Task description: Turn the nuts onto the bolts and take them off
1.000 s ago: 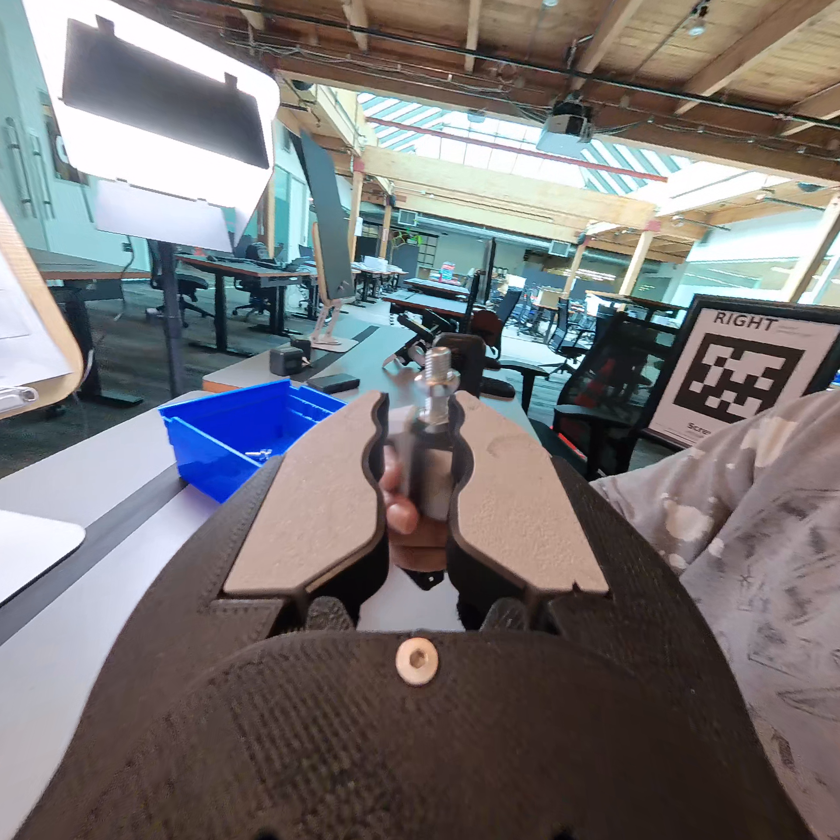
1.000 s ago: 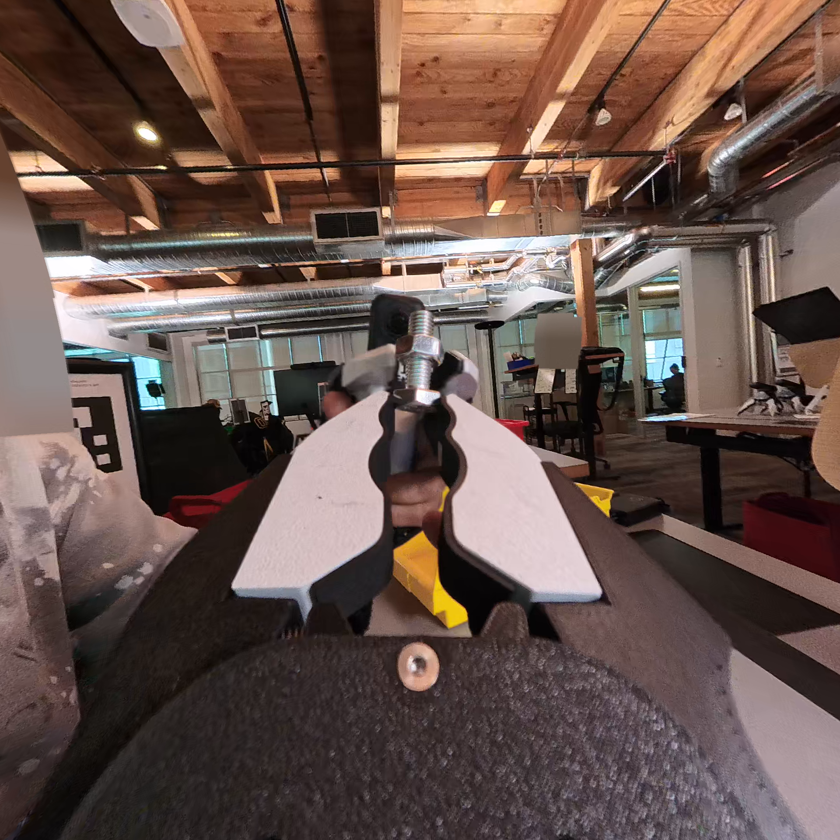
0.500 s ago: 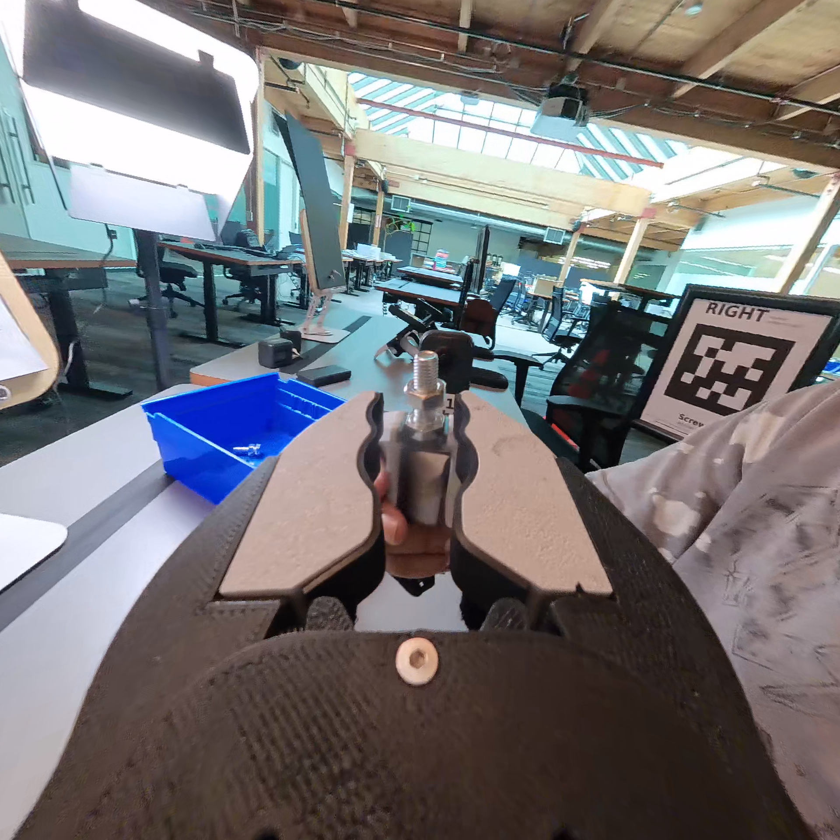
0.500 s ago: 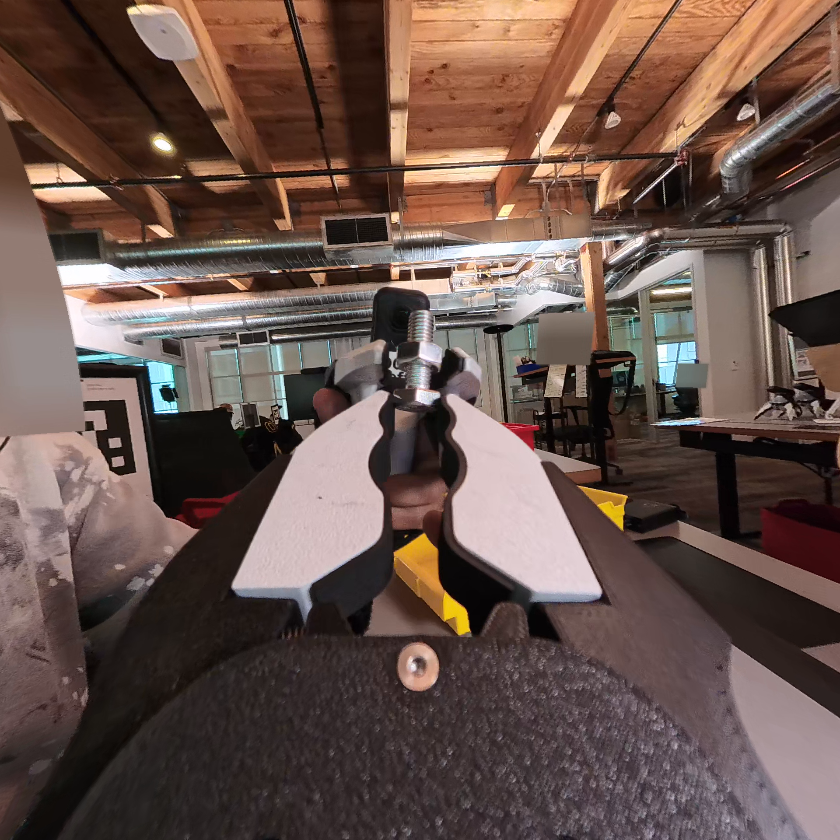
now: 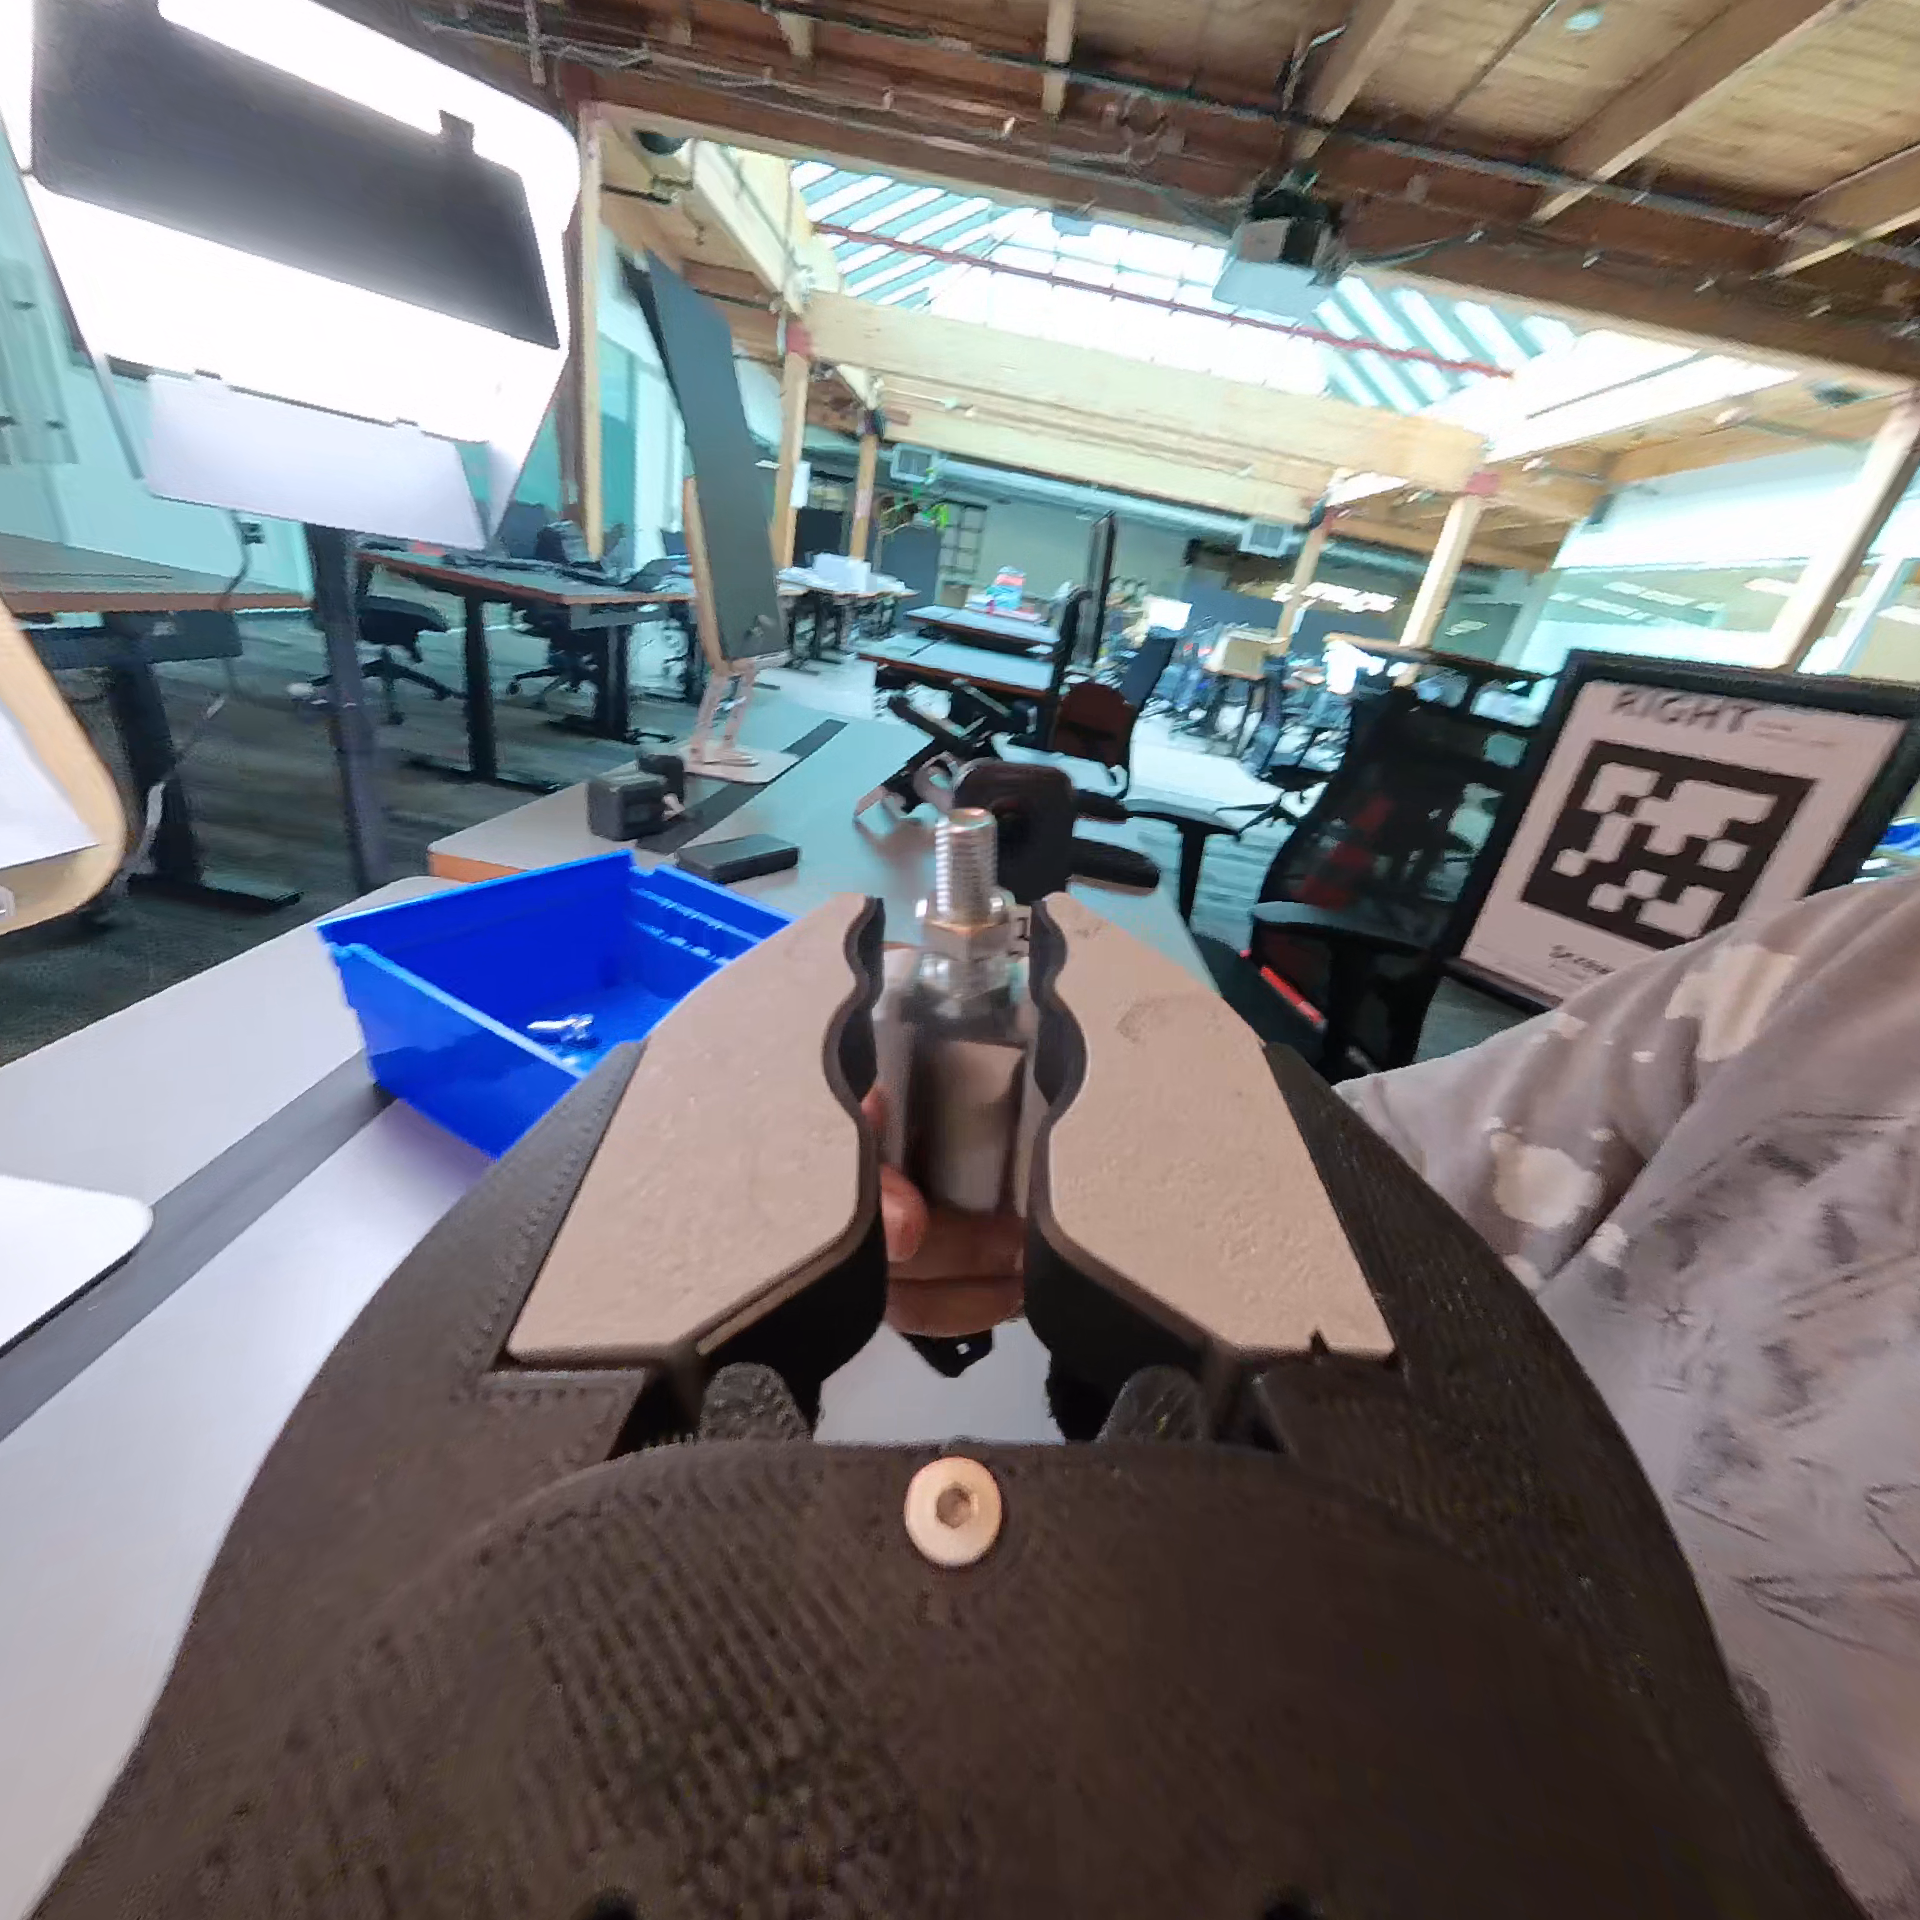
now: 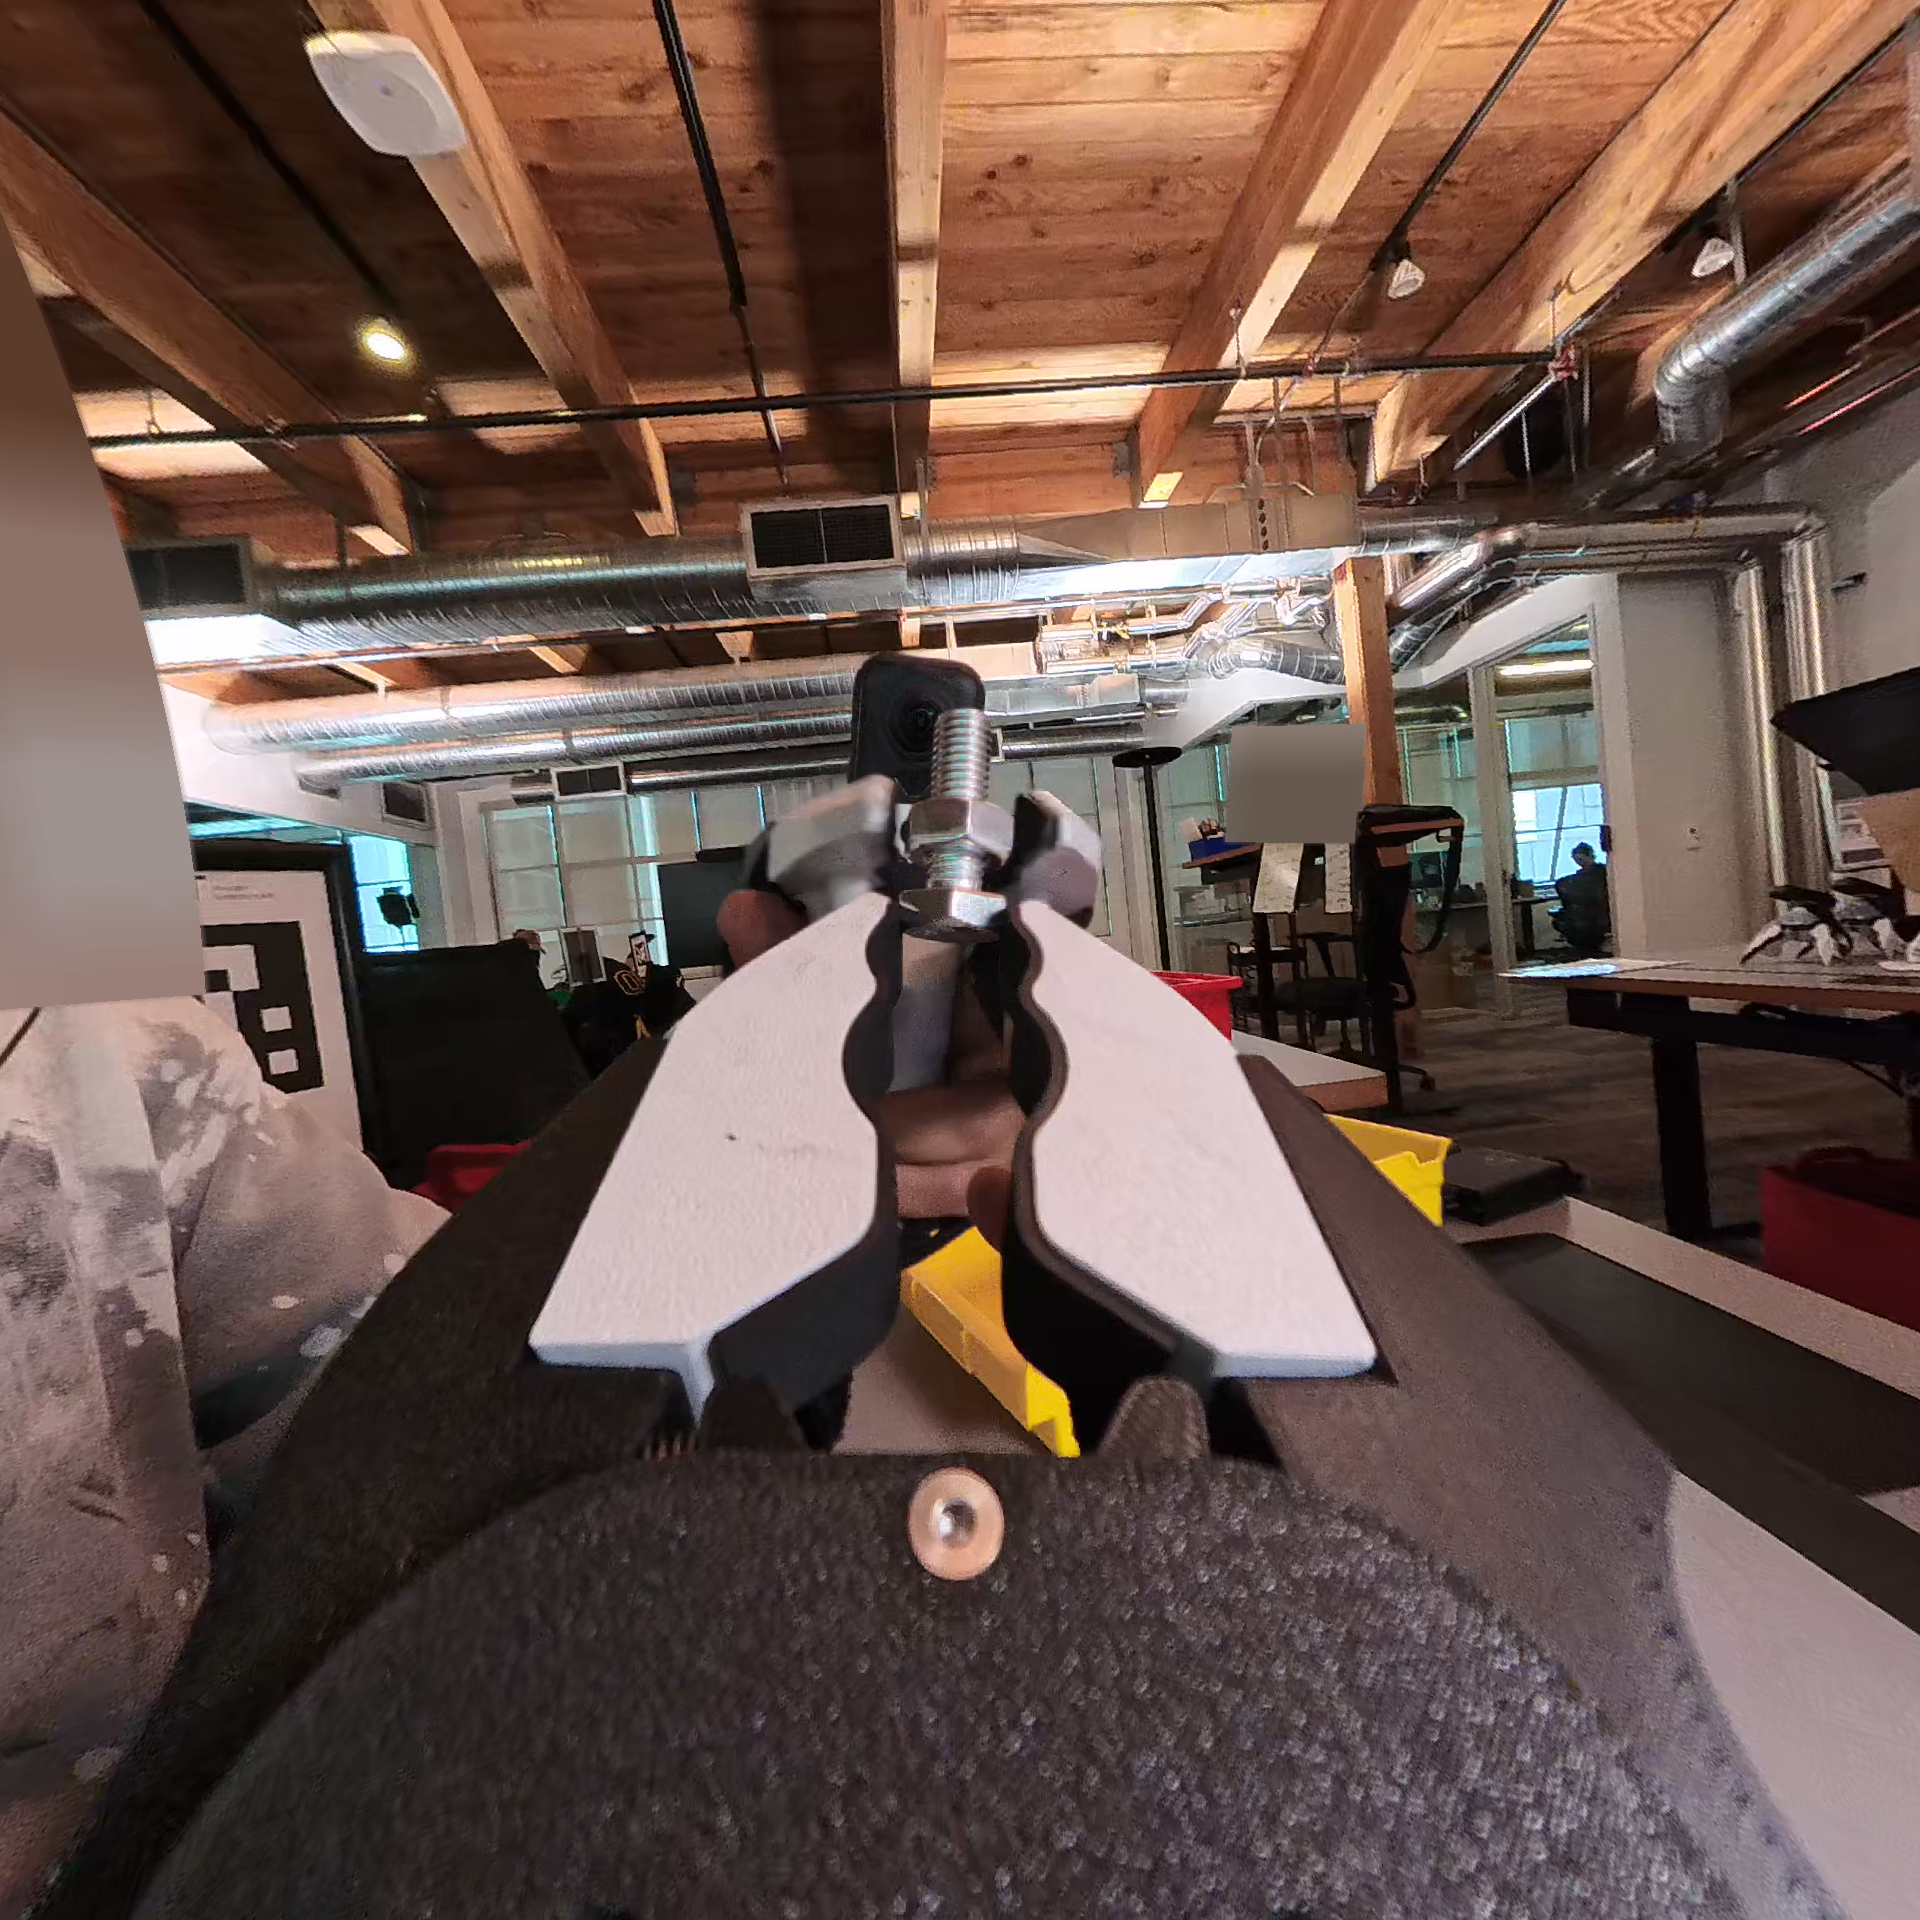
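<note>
The nut is travelling down the bolt. More bare thread is showing above it than a second ago, and in the right wrist view the gap between the nut and the bolt head is narrowing. I judge this to be the turning-on half of the task, well under way but not finished, since a short run of thread is still lying between nut and head.

The left gripper is closing its jaws on the nut right at their tips. The right gripper is facing it, its jaws clamping the bolt head at their tips. The bolt is standing upright between the two, raised above the surface rather than resting on it.

Beyond the left jaws and off to their left, a blue bin is sitting on the surface with a small metal part inside (too blurred to tell whether nut or bolt). Below the right jaws a yellow bin is showing through the gap. A hand is visible between the left jaws, behind the bolt, and a patterned grey sleeve is filling the space to their right.

Nothing is blocking the thread. The crowding is the concern: the two sets of tips are nearly touching, so as the nut nears the head there is little room left for gripping.
</note>
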Demonstrator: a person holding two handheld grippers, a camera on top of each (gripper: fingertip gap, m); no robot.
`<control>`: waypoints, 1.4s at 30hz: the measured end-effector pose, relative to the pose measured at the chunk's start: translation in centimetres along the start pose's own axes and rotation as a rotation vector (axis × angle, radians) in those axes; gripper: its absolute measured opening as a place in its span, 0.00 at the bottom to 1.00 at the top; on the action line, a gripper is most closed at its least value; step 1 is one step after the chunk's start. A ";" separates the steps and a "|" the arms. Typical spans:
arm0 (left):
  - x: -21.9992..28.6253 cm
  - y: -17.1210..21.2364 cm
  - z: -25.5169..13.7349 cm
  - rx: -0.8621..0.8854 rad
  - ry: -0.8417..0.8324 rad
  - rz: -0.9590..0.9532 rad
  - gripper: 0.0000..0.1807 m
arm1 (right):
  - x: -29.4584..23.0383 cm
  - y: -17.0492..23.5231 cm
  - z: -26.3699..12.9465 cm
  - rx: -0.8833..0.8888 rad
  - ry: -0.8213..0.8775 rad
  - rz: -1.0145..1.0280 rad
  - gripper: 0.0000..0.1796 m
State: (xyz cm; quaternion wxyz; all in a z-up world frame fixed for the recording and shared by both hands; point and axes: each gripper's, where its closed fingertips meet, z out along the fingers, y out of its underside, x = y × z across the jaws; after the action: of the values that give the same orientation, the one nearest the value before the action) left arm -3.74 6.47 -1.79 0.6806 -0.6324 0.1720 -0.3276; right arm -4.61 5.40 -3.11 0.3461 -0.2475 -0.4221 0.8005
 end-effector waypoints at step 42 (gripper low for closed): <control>-3.6 1.8 -1.5 -0.136 -0.154 0.108 0.12 | 2.9 3.3 -0.3 -0.284 0.166 -0.122 0.10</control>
State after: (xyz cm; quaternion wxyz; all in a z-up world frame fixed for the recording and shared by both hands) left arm -6.91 7.70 -4.42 0.6638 -0.6903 0.1748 -0.2288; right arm -7.36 6.43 -6.35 0.3893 -0.3330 -0.5151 0.6872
